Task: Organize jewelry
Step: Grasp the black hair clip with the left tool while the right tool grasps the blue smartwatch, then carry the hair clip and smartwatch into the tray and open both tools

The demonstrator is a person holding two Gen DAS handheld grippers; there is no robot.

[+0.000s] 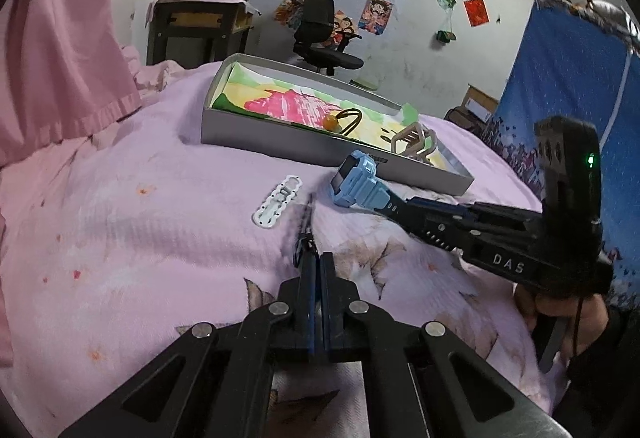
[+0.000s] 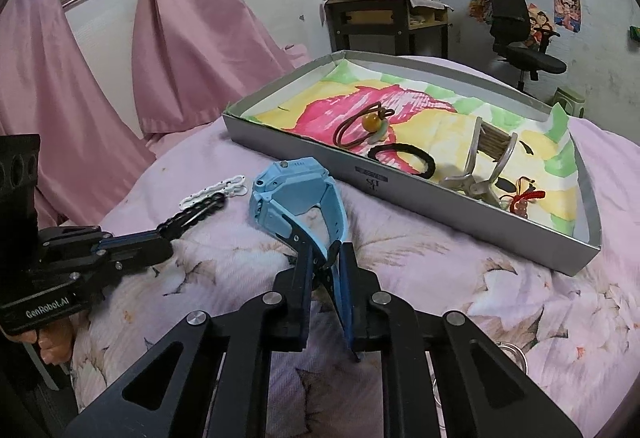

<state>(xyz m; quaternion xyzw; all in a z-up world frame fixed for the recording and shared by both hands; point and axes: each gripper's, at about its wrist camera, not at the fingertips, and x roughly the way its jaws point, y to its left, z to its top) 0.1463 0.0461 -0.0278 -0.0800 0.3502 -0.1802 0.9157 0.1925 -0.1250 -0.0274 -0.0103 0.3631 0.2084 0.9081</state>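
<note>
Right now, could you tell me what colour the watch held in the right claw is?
Light blue. The watch shows best in the right wrist view, its strap pinched by the right claw.

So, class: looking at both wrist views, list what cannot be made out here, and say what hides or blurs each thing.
- Black clip in the left tongs: blurred in the left view.
- Blue watch: its face is turned away in both views.
- Metal ring on the bedspread: partly behind the right tongs' frame.
- Red charm in the grey box: too small to identify.

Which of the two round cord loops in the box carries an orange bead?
The brown cord loop, on the pink patch of the box lining, carries it. The black hair tie nearer the front wall is plain.
</note>
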